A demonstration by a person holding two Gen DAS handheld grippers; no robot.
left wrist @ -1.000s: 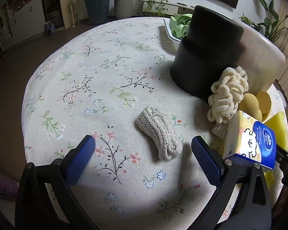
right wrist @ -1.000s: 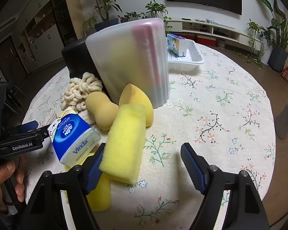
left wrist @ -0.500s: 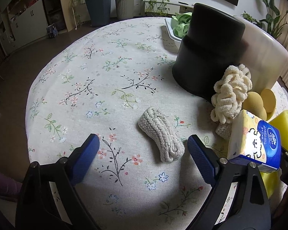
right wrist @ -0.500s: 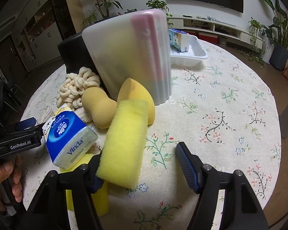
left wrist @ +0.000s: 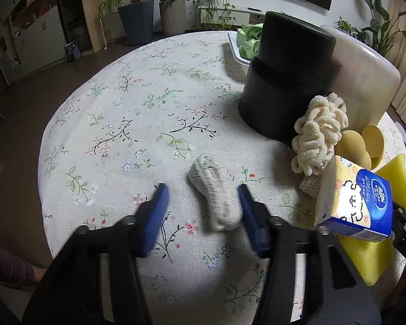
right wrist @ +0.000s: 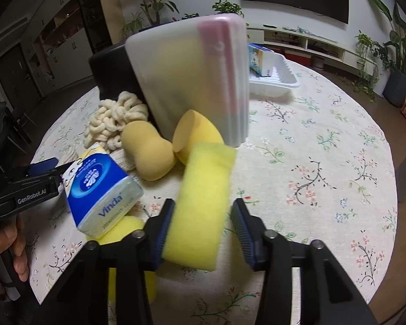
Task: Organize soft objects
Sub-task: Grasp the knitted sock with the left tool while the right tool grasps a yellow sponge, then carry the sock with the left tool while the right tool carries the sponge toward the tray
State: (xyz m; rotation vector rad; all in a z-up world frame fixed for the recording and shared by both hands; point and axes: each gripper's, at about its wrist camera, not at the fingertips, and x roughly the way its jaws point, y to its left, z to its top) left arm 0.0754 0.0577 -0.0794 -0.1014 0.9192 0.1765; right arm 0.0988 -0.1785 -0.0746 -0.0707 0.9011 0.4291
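A cream knitted roll point(left wrist: 216, 200) lies on the floral tablecloth point(left wrist: 121, 108), between the blue pads of my left gripper point(left wrist: 202, 200). Its jaws are closing: the right pad touches the roll, while the left pad stands a gap away. In the right wrist view a yellow sponge block point(right wrist: 205, 178) leans between the pads of my right gripper point(right wrist: 204, 208), whose jaws are also closing. The left pad is against the sponge and the right pad is just clear of it. A blue tissue pack point(right wrist: 100, 189) leans on a second yellow sponge point(right wrist: 127, 227).
A cream looped puff point(left wrist: 319, 135), two tan makeup sponges point(right wrist: 149, 151) point(right wrist: 195, 132), an upturned black tub point(left wrist: 287, 81) and a translucent bin point(right wrist: 192, 81) crowd the middle. A white tray point(right wrist: 273, 81) stands behind. A hand point(right wrist: 2, 257) holds the left gripper's handle.
Both grippers' jaws have closed in a lot: the left around the knitted roll, the right around the yellow sponge. Neither hand has shifted noticeably.
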